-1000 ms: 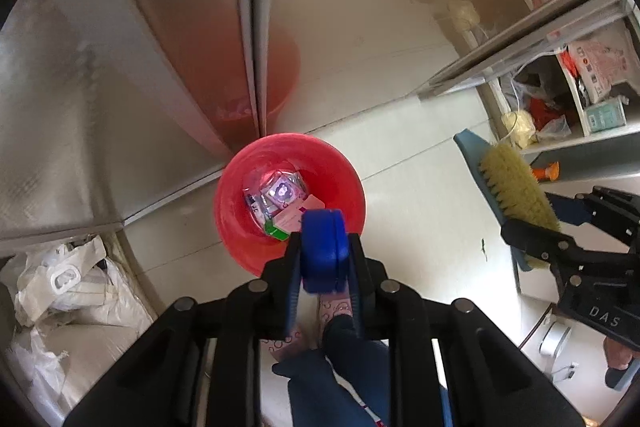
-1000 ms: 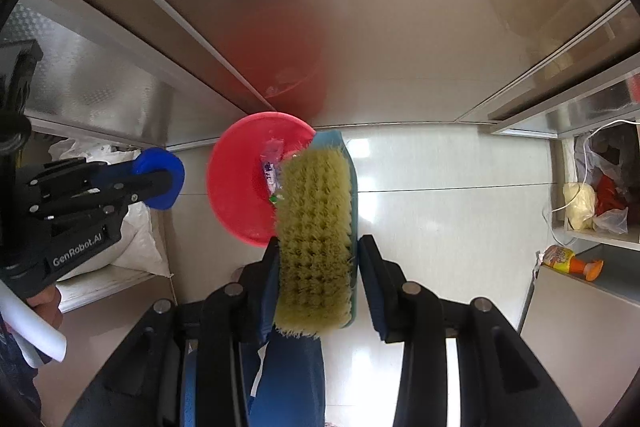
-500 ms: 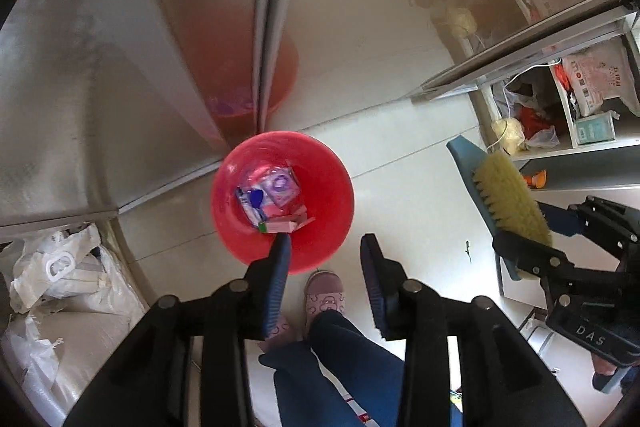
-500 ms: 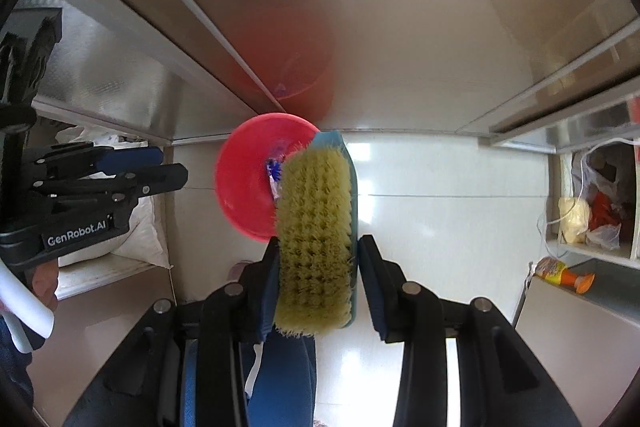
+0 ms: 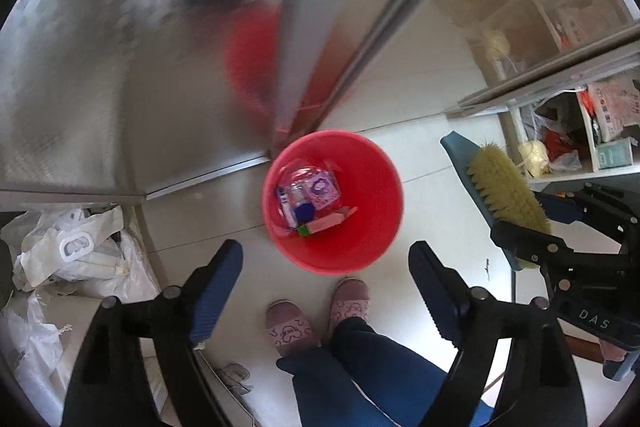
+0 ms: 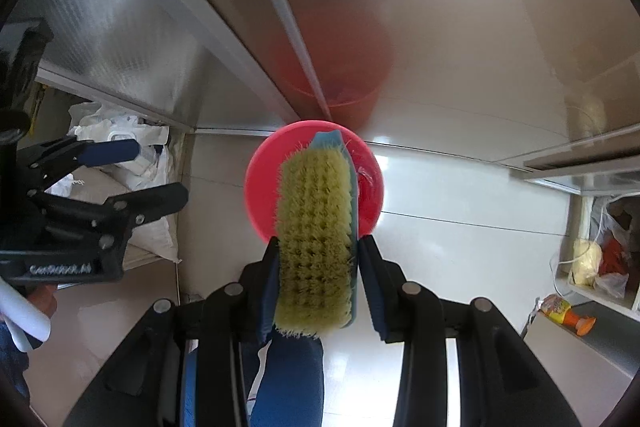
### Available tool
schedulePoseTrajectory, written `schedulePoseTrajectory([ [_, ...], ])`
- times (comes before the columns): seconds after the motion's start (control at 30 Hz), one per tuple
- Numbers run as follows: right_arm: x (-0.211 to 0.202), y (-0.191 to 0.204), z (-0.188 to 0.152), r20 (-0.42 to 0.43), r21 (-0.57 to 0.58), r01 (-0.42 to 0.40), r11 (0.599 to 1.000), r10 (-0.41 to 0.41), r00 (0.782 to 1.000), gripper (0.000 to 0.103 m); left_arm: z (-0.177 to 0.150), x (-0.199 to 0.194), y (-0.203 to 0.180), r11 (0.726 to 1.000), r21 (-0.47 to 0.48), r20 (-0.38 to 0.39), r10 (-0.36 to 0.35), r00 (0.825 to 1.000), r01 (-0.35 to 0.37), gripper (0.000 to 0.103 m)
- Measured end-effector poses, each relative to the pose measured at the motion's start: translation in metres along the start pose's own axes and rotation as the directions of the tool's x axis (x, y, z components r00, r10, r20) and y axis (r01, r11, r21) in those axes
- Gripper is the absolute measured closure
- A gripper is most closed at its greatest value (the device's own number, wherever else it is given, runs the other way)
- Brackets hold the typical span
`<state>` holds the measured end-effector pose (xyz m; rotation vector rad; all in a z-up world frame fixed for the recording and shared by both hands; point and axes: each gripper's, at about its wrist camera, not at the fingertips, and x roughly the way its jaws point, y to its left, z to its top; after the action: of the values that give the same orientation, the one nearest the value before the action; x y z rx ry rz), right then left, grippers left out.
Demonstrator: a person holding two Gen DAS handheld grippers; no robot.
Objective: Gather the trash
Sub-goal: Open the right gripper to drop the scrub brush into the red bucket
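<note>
Trash (image 5: 310,201) lay in the red bucket (image 5: 372,187) on the floor: wrappers and a blue cap, likely light, crinkly and slippery, best pinched by an edge. The left claw (image 5: 326,287) was opening above it with nothing between its jaws; the right claw (image 6: 318,283) pinched a stiff scrub brush (image 6: 316,227).

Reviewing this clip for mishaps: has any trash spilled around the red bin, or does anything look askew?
Nothing stands out. The red bin stands upright on the floor with the trash inside it and none beside it. The left gripper is opening, empty; the right gripper holds the brush.
</note>
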<state>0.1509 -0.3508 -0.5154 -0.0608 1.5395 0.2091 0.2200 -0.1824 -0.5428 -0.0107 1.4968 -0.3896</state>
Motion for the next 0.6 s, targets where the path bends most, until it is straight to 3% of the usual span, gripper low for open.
schedulePoseTrajectory([
  [0.23, 0.016, 0.015, 0.008, -0.009, -0.040, 0.003, 0.999, -0.003, 1.000, 0.067, -0.002, 0.001, 0.016, 0.999, 0.002, 0.002, 0.053, 0.999, -0.053, 0.015],
  [0.6, 0.028, 0.027, 0.011, -0.047, -0.035, 0.024, 0.999, -0.026, 0.999, 0.064, -0.009, 0.005, 0.029, 0.999, -0.021, -0.009, 0.047, 0.999, -0.047, 0.015],
])
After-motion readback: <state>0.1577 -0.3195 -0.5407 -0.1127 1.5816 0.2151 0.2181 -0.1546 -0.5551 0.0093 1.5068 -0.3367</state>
